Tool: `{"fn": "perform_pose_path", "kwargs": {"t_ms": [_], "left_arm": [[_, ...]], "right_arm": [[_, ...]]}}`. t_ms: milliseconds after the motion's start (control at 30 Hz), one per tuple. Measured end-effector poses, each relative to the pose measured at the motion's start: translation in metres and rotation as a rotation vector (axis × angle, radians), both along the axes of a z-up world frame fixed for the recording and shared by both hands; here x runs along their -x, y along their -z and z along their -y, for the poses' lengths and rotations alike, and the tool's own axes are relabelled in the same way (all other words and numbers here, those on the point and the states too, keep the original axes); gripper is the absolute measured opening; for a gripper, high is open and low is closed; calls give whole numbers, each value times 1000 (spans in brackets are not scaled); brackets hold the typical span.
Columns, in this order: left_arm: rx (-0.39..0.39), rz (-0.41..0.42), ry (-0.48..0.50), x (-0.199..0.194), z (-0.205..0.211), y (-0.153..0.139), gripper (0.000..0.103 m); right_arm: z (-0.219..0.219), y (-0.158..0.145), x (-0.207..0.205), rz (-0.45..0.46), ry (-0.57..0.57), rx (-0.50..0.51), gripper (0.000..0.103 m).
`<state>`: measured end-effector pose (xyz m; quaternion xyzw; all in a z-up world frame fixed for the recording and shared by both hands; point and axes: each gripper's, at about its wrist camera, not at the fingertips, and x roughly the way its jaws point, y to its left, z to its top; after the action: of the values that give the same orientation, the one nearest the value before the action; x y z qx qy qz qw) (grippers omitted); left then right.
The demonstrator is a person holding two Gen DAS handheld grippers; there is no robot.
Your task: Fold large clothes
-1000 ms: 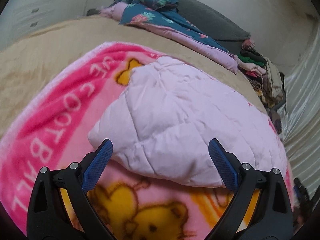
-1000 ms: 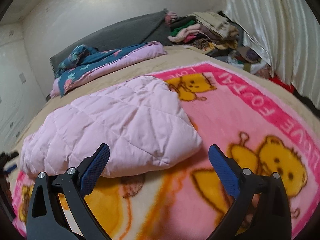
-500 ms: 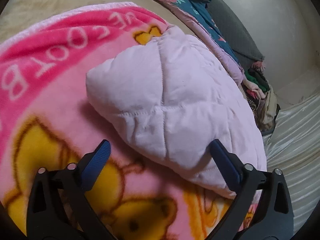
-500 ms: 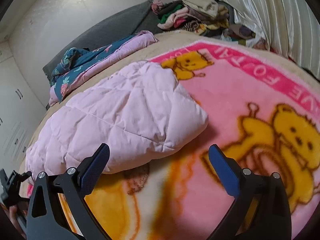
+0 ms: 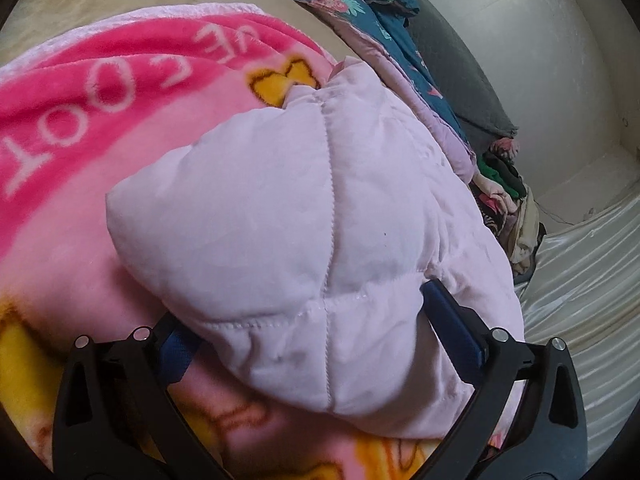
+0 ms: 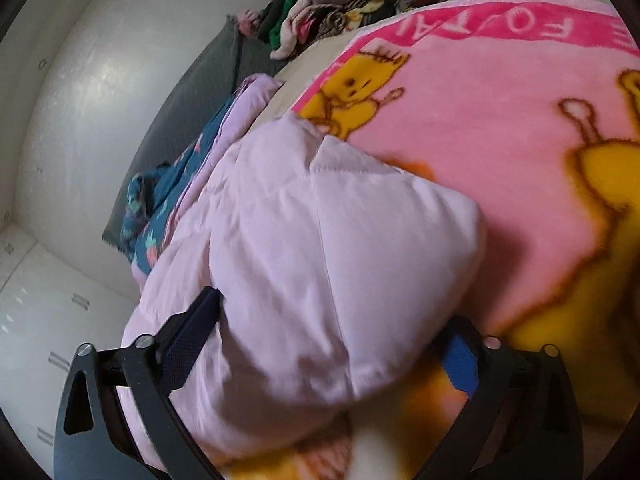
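You had both grippers straddling the ends of the half-folded quilted garment.

The pale pink quilted garment (image 5: 304, 216) lay as a thick, already doubled bundle on the pink cartoon-bear blanket (image 5: 72, 128) over the bed; your left gripper (image 5: 316, 332) stood spread wide about one end, one finger under the edge, one on top; your right gripper (image 6: 320, 340) had just been closing about the other end, cloth between its jaws, though whether the pads pressed yet could not be told; by my reading one more fold or a lift remained; the blanket's border lettering read partly "FOOT" and "LOVE", the rest hidden or cut off.
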<state>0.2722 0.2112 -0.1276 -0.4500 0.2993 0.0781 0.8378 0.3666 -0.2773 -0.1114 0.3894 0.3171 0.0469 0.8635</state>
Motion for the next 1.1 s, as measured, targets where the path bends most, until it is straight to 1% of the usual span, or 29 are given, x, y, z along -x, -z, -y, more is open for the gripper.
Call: {"fn": "perform_pose_path", "kwargs": {"t_ms": [33, 67, 100, 133, 167, 233, 267, 333, 367, 500, 567, 733, 933, 1100], "left_arm": [[-10, 0, 1, -2, 1, -1, 93], [-24, 3, 2, -4, 3, -2, 86], [-41, 8, 5, -5, 6, -5, 81], [-55, 11, 8, -6, 7, -7, 72], [-73, 17, 9, -5, 9, -10, 59], [-112, 32, 12, -5, 12, -20, 44], [-132, 35, 15, -6, 13, -24, 39], [-169, 43, 25, -5, 17, -33, 34], [-189, 44, 31, -5, 19, -37, 32], [-281, 52, 48, -1, 29, -59, 27], [-302, 56, 50, 0, 31, -68, 27], [-329, 53, 66, 10, 32, -78, 26], [-364, 43, 86, 26, 36, -82, 26], [-375, 36, 93, 39, 38, -84, 26]], "right_arm": [[0, 0, -2, 7, 5, -3, 71], [-2, -1, -4, 20, -5, -6, 66], [-4, -3, -6, 42, -22, -9, 55], [-5, -6, -5, 64, -37, -13, 46], [-5, -9, -6, 76, -47, -8, 43], [-7, -19, -5, 106, -65, 35, 36], [-9, -24, -3, 117, -70, 57, 35], [-12, -32, -2, 123, -75, 92, 32], [-14, -37, -1, 119, -78, 126, 31], [-33, -64, 10, 141, -110, 343, 27], [-38, -73, 19, 157, -127, 408, 27], [-41, -82, 34, 174, -157, 487, 26], [-41, -87, 62, 188, -188, 546, 26], [-39, -92, 81, 196, -207, 586, 26]]}}
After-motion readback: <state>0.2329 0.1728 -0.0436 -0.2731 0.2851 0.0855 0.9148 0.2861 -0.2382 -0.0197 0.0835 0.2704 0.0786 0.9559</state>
